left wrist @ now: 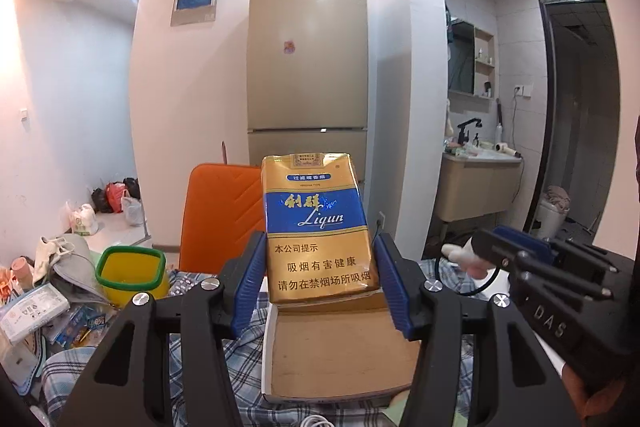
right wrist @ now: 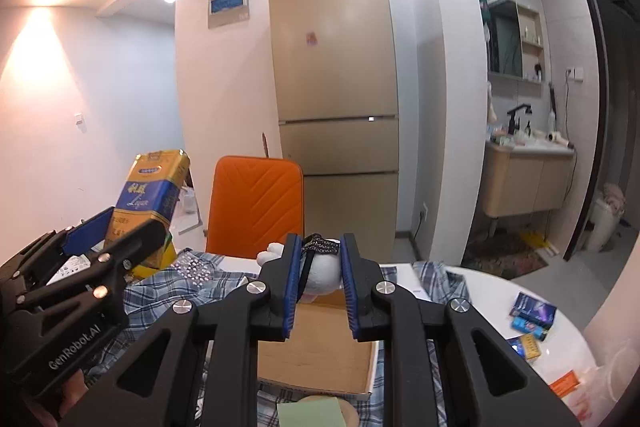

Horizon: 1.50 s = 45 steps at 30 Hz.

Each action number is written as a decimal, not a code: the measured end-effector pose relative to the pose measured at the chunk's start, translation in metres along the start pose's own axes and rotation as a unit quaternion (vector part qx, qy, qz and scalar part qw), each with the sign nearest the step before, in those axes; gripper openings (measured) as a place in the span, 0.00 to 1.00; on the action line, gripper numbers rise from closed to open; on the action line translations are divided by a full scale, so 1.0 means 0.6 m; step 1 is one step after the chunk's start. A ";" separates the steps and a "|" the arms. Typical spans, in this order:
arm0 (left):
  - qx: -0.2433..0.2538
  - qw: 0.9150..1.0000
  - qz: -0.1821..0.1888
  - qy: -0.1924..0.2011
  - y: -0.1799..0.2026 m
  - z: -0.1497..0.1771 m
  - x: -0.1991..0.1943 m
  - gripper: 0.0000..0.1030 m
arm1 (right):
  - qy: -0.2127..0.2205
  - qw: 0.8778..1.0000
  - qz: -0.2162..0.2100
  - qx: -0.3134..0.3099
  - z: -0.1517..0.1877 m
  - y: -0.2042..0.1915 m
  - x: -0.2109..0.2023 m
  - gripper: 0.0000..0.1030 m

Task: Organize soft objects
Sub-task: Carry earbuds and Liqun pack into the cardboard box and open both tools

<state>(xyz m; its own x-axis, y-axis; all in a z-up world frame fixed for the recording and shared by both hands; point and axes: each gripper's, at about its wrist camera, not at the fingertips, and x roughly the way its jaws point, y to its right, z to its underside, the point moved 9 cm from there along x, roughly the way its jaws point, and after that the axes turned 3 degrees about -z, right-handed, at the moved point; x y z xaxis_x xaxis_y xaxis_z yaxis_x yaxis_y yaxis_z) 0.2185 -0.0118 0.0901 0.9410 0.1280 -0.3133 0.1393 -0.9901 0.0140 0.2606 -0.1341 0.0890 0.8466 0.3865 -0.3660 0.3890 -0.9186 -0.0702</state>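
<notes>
My left gripper (left wrist: 320,247) is shut on a gold and blue soft cigarette pack (left wrist: 316,223), held upright between the blue pads (left wrist: 250,283). It hangs above an open shallow cardboard box (left wrist: 340,355) with a brown inside. My right gripper (right wrist: 321,247) is shut on a small white plush toy (right wrist: 322,273) with a black ribbon, over the same box (right wrist: 320,347). The left wrist view shows the right gripper (left wrist: 486,247) at the right with the plush toy (left wrist: 460,253). The right wrist view shows the left gripper (right wrist: 132,223) at the left with the pack (right wrist: 152,183).
A plaid cloth (right wrist: 168,287) lies under the box on a white round table (right wrist: 500,291). A yellow tub with a green rim (left wrist: 132,271) and loose clutter (left wrist: 36,307) sit at the left. Small boxes (right wrist: 532,319) lie at the right. An orange chair (right wrist: 256,207) stands behind.
</notes>
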 end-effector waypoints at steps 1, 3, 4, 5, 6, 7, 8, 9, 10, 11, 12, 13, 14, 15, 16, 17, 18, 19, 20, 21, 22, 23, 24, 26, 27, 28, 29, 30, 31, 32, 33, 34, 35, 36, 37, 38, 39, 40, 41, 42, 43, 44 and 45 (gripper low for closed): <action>-0.002 1.000 0.000 -0.008 -0.003 0.007 0.011 0.51 | -0.007 1.000 0.000 -0.002 0.005 0.000 0.012 0.21; 0.001 1.000 0.006 -0.028 -0.008 0.026 0.033 0.51 | -0.027 1.000 -0.002 -0.007 0.021 -0.002 0.042 0.21; -0.002 0.999 0.006 -0.036 -0.012 0.035 0.043 0.51 | -0.035 0.999 -0.003 -0.007 0.028 -0.001 0.054 0.21; -0.007 0.999 0.008 -0.048 -0.017 0.045 0.058 0.51 | -0.043 0.999 -0.004 -0.007 0.037 0.000 0.067 0.21; -0.010 0.998 0.012 -0.065 -0.021 0.056 0.074 0.51 | -0.053 0.999 -0.003 -0.007 0.048 0.001 0.081 0.21; -0.012 0.997 0.014 -0.077 -0.023 0.067 0.085 0.51 | -0.061 0.998 -0.002 -0.006 0.057 0.003 0.094 0.21; -0.015 0.996 0.017 -0.088 -0.026 0.078 0.098 0.51 | -0.071 0.997 -0.001 -0.004 0.068 0.007 0.108 0.21; -0.016 0.995 0.020 -0.099 -0.027 0.089 0.110 0.51 | -0.081 0.997 -0.001 -0.001 0.079 0.014 0.122 0.21; -0.016 0.994 0.021 -0.109 -0.029 0.099 0.119 0.52 | -0.089 0.996 -0.002 0.002 0.086 0.018 0.132 0.21; -0.015 0.993 0.021 -0.118 -0.029 0.109 0.128 0.51 | -0.099 0.995 -0.005 0.006 0.095 0.020 0.145 0.21; -0.014 0.991 0.020 -0.128 -0.027 0.118 0.137 0.51 | -0.112 0.994 -0.009 0.007 0.110 0.021 0.157 0.21; -0.011 0.990 0.021 -0.140 -0.026 0.131 0.148 0.51 | -0.125 0.992 -0.013 0.006 0.125 0.019 0.169 0.21; -0.010 0.989 0.023 -0.149 -0.023 0.140 0.154 0.52 | -0.137 0.990 -0.016 0.004 0.139 0.017 0.181 0.21; -0.011 0.987 0.023 -0.160 -0.023 0.151 0.161 0.52 | -0.145 0.989 -0.016 0.003 0.151 0.016 0.190 0.21; -0.010 0.985 0.023 -0.168 -0.020 0.160 0.166 0.52 | -0.153 0.988 -0.017 0.002 0.162 0.016 0.199 0.21; -0.009 0.984 0.023 -0.174 -0.019 0.166 0.170 0.52 | -0.162 0.987 -0.017 0.001 0.174 0.015 0.206 0.21; -0.006 0.983 0.022 -0.181 -0.018 0.174 0.175 0.52 | -0.169 0.986 -0.017 0.000 0.184 0.016 0.212 0.21; -0.005 0.982 0.021 -0.186 -0.020 0.181 0.179 0.52 | -0.175 0.985 -0.012 -0.002 0.193 0.018 0.219 0.21; -0.004 0.982 0.021 -0.190 -0.021 0.182 0.185 0.52 | -0.178 0.984 -0.008 -0.003 0.198 0.022 0.224 0.21; -0.005 0.981 0.022 -0.194 -0.022 0.187 0.189 0.52 | -0.183 0.983 -0.007 -0.003 0.205 0.024 0.228 0.21; -0.006 0.980 0.021 -0.200 -0.022 0.194 0.194 0.52 | -0.189 0.982 -0.007 -0.002 0.213 0.026 0.234 0.21; -0.006 0.979 0.020 -0.203 -0.025 0.199 0.197 0.52 | -0.193 0.981 -0.007 0.001 0.217 0.029 0.237 0.21; -0.005 0.978 0.019 -0.206 -0.025 0.205 0.200 0.52 | -0.197 0.980 -0.007 0.004 0.222 0.032 0.241 0.21; 0.003 0.978 0.011 -0.210 -0.030 0.213 0.206 0.52 | -0.203 0.979 -0.005 0.006 0.229 0.035 0.246 0.21; 0.009 0.978 0.007 -0.208 -0.029 0.215 0.206 0.52 | -0.206 0.978 -0.004 0.004 0.233 0.036 0.248 0.21; 0.013 0.978 0.007 -0.208 -0.026 0.215 0.204 0.52 | -0.208 0.978 -0.004 0.004 0.235 0.036 0.249 0.21; 0.012 0.978 0.009 -0.207 -0.025 0.214 0.204 0.52 | -0.211 0.978 -0.005 0.003 0.237 0.036 0.251 0.21; 0.012 0.978 0.012 -0.206 -0.024 0.214 0.204 0.52 | -0.214 0.977 -0.008 0.001 0.240 0.034 0.252 0.21; 0.013 0.979 0.013 -0.205 -0.022 0.213 0.202 0.52 | -0.216 0.976 -0.010 -0.001 0.241 0.034 0.252 0.21; 0.015 0.979 0.013 -0.204 -0.020 0.211 0.202 0.52 | -0.216 0.976 -0.010 -0.003 0.242 0.033 0.252 0.21; 0.016 0.979 0.014 -0.203 -0.020 0.211 0.201 0.52 | -0.215 0.977 -0.010 -0.004 0.242 0.033 0.253 0.21; 0.015 0.979 0.016 -0.203 -0.019 0.211 0.200 0.52 | -0.213 0.977 -0.009 -0.006 0.241 0.032 0.252 0.21; 0.014 0.979 0.017 -0.203 -0.019 0.210 0.200 0.52 | -0.212 0.977 -0.009 -0.008 0.241 0.031 0.252 0.21; 0.013 0.979 0.018 -0.203 -0.020 0.210 0.201 0.52 | -0.211 0.977 -0.011 -0.007 0.240 0.030 0.251 0.22; 0.012 0.979 0.018 -0.202 -0.020 0.209 0.200 0.52 | -0.212 0.977 -0.012 -0.005 0.240 0.030 0.251 0.27; 0.010 0.979 0.017 -0.201 -0.022 0.208 0.200 0.52 | -0.211 0.977 -0.010 -0.004 0.240 0.031 0.250 0.29; 0.008 0.980 0.017 -0.200 -0.024 0.207 0.200 0.53 | -0.211 0.978 -0.006 -0.003 0.240 0.033 0.250 0.33; 0.005 0.980 0.019 -0.198 -0.025 0.205 0.199 0.53 | -0.210 0.978 -0.004 -0.001 0.240 0.035 0.250 0.41; 0.002 0.980 0.019 -0.196 -0.026 0.204 0.198 0.57 | -0.209 0.978 -0.003 0.001 0.239 0.038 0.249 0.46; 0.000 0.981 0.018 -0.193 -0.027 0.202 0.197 0.60 | -0.207 0.978 -0.002 0.005 0.238 0.040 0.248 0.52; -0.001 0.982 0.017 -0.188 -0.028 0.201 0.196 0.61 | -0.204 0.979 0.000 0.007 0.236 0.043 0.246 0.52; 0.000 0.983 0.015 -0.184 -0.028 0.199 0.195 0.66 | -0.202 0.979 0.002 0.008 0.233 0.045 0.245 0.52; 0.001 0.983 0.013 -0.182 -0.029 0.199 0.195 0.72 | -0.200 0.980 0.003 0.007 0.231 0.047 0.244 0.52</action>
<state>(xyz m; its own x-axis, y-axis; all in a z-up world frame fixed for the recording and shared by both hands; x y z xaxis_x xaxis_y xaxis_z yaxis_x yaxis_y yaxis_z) 0.2893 0.0134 -0.0598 0.7713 0.0745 -0.6322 0.1160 -0.9930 0.0244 0.3452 -0.1145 -0.0954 0.6377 0.3196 -0.7009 0.3762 -0.9232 -0.0787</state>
